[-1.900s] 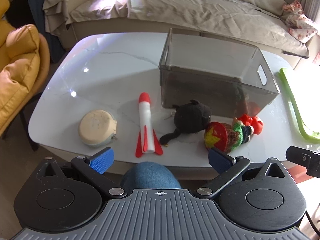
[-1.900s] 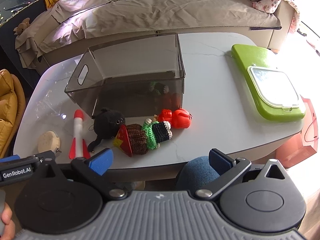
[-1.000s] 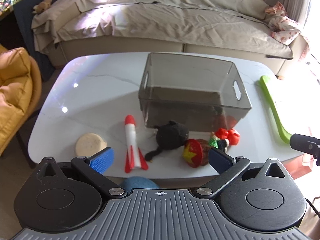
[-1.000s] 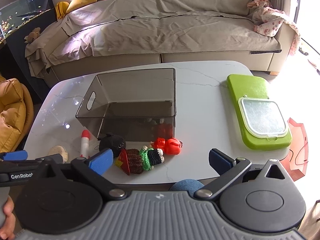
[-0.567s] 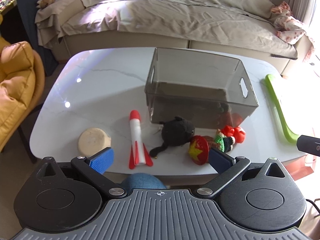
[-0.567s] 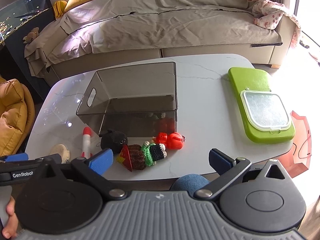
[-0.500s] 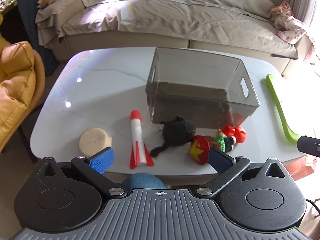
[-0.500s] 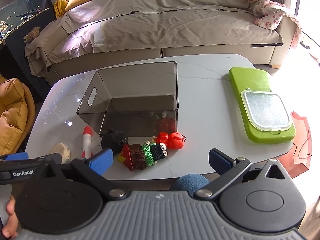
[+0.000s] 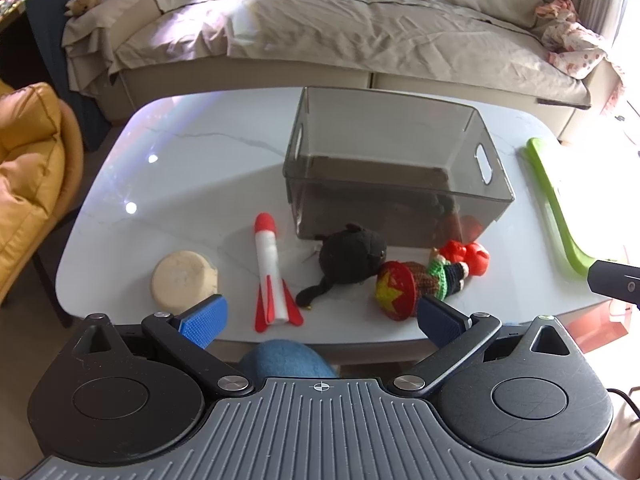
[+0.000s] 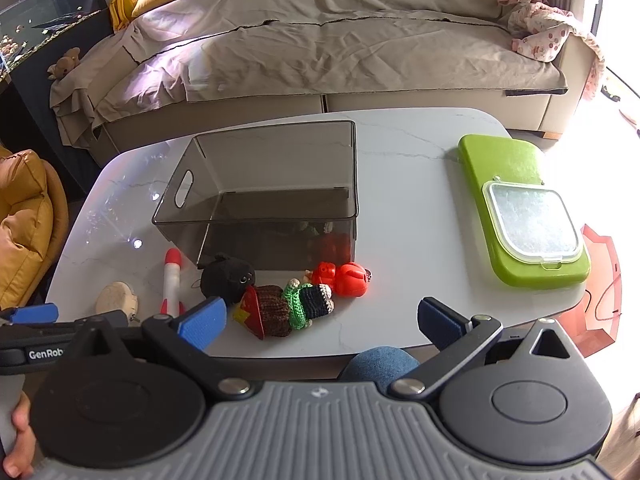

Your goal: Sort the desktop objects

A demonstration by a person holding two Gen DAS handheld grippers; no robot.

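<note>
An empty smoky clear bin (image 9: pixel 396 168) (image 10: pixel 272 192) stands mid-table. In front of it lie a beige round pouch (image 9: pixel 184 278) (image 10: pixel 117 298), a red-and-white toy rocket (image 9: pixel 270 268) (image 10: pixel 172 280), a black plush (image 9: pixel 352 256) (image 10: pixel 228 278), a crocheted doll with a red star hat (image 9: pixel 416 286) (image 10: pixel 288 308) and an orange-red toy (image 9: pixel 468 256) (image 10: pixel 344 278). My left gripper (image 9: pixel 320 316) is open and empty, above the table's near edge before the rocket and plush. My right gripper (image 10: pixel 320 320) is open and empty, near the doll.
A green lid with a clear window (image 10: pixel 524 216) (image 9: pixel 552 204) lies on the white marble table (image 9: pixel 192 160) at the right. A covered sofa (image 10: pixel 340 48) stands behind, a yellow chair (image 9: pixel 28 172) at the left. A knee in jeans (image 9: pixel 284 362) is under the near edge.
Both grippers first rose and pulled back from the table, then eased slightly closer and lower again. Both stayed open. The objects on the table have not moved.
</note>
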